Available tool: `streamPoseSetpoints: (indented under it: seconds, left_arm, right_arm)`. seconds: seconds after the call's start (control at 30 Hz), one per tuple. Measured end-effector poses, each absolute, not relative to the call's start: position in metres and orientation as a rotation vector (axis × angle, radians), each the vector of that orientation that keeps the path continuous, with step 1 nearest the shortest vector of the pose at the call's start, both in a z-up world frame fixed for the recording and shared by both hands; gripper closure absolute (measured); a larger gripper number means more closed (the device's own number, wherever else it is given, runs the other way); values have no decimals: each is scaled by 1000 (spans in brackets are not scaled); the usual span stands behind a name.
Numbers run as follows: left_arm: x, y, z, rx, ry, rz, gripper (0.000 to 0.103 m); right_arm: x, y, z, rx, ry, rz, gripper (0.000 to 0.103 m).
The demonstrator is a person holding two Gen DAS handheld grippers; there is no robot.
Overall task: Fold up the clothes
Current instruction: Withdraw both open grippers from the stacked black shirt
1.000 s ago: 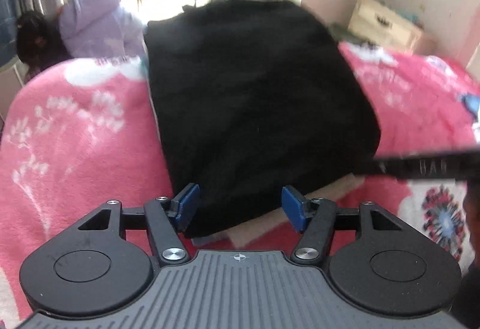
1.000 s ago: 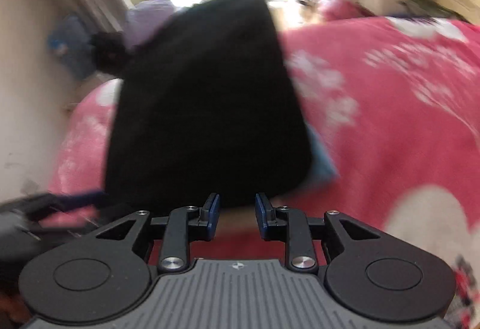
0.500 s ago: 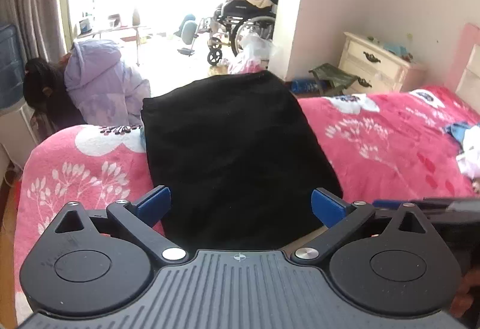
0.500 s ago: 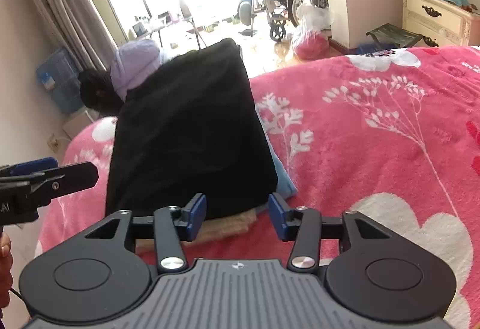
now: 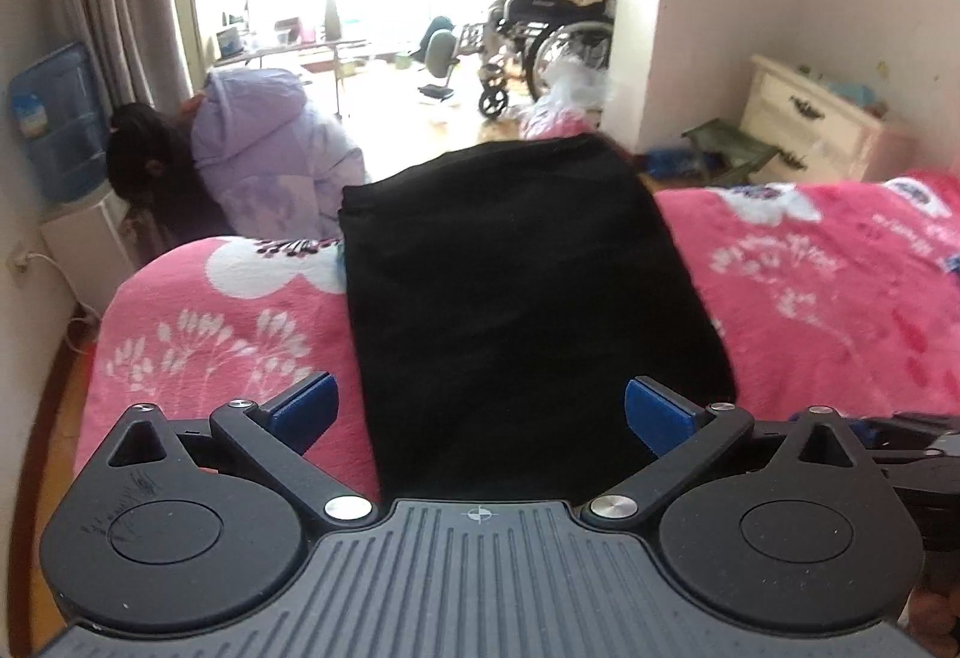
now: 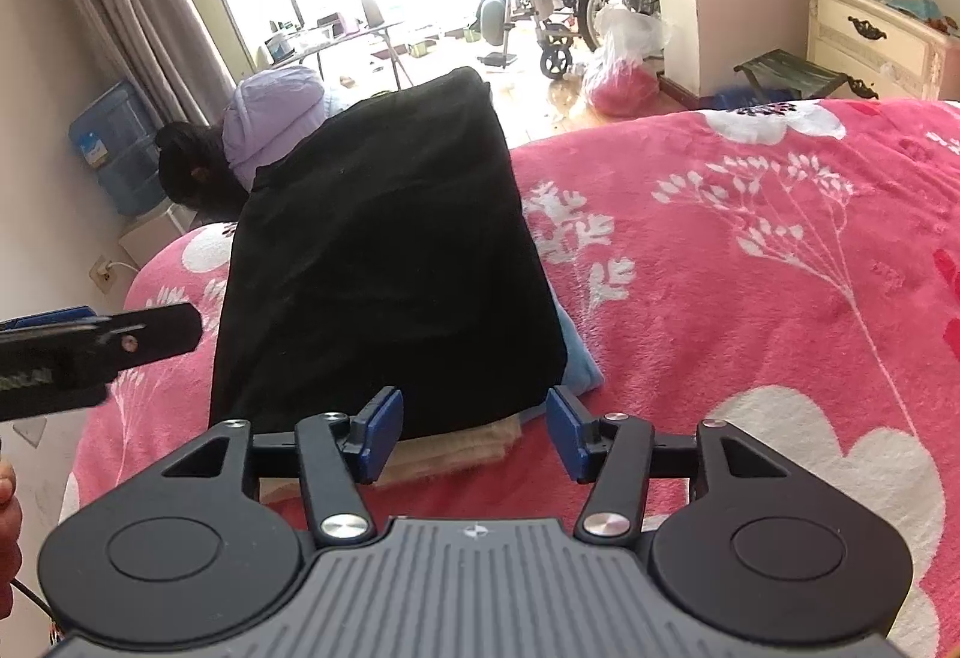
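A folded black garment lies on top of a small stack on the pink flowered bed. Under it show a beige folded cloth and a light blue one. My left gripper stands wide open above the garment's near edge, with nothing pinched between its blue pads. My right gripper hovers over the stack's near right corner; its jaws are opening and hold nothing. The left gripper's finger shows at the left of the right wrist view.
A person in a lilac hooded coat bends down beyond the bed's far left corner. A blue water jug stands by the curtain. A wheelchair piled with clothes is in the doorway; a cream dresser is on the right.
Both grippers let go of the black garment, opened wider and rose, pulling back. The garment now lies flat on the stack.
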State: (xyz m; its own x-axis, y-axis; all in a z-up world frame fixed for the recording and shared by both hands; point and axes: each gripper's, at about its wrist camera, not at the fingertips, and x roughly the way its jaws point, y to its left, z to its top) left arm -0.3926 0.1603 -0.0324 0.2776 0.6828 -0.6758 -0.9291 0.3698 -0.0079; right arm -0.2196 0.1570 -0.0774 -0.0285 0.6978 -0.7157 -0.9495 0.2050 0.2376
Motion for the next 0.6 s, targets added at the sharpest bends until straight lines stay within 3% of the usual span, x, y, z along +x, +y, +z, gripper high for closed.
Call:
streamPoseSetpoints:
  seconds: [0.6]
  left_arm:
    - [-408,187,-66,-609,788,1248,0]
  right_arm:
    - [-237,173,-94,-494,907,1298,37]
